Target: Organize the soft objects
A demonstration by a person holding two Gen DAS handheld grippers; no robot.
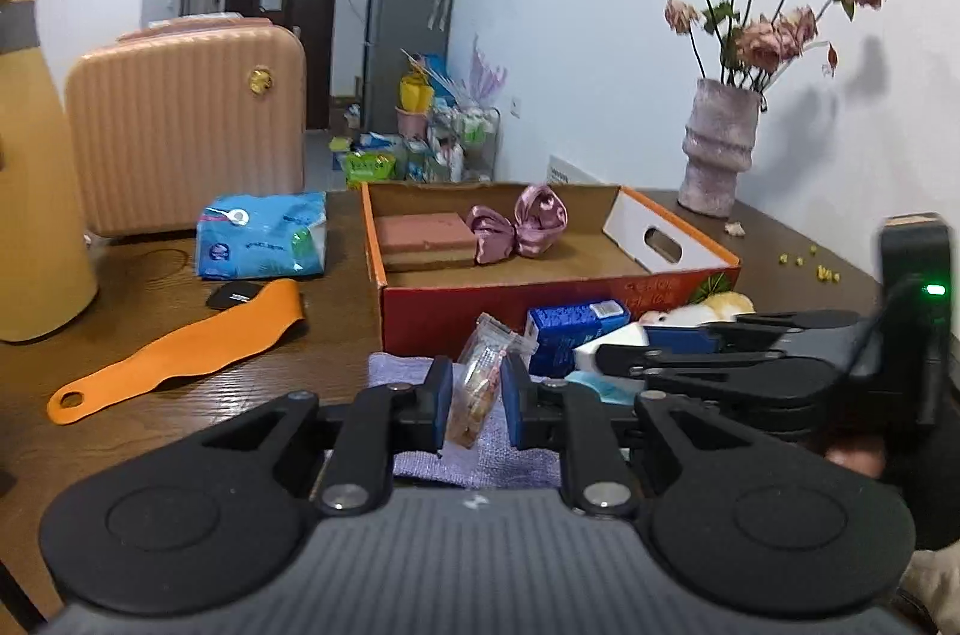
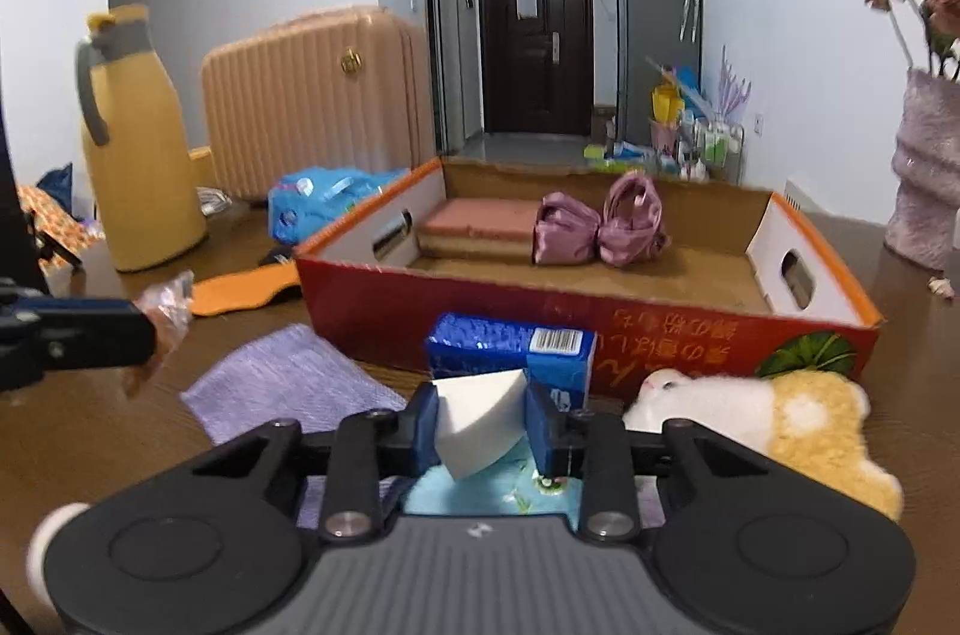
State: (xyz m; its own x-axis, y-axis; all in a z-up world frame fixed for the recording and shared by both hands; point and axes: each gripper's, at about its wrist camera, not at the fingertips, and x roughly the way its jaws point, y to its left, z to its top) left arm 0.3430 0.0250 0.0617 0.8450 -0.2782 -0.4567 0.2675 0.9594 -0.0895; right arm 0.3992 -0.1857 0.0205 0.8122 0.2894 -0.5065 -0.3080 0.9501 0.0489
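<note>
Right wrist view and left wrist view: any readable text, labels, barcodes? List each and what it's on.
Nothing can be read outright.
Cardboard box: yellow characters on the red front wall, upside down in the right wrist view, not legible.
Blue tissue pack: barcode, digits too small.
Blue wipes pack: print blurred.
Snack packet in the left gripper: print too small.

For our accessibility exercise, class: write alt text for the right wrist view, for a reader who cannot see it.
The right gripper pinches a white wedge-shaped sponge just above a brown table. Ahead lies an open red cardboard box holding a pink bow and a pink block. A blue tissue pack, a purple cloth and a plush toy lie nearby.
</note>
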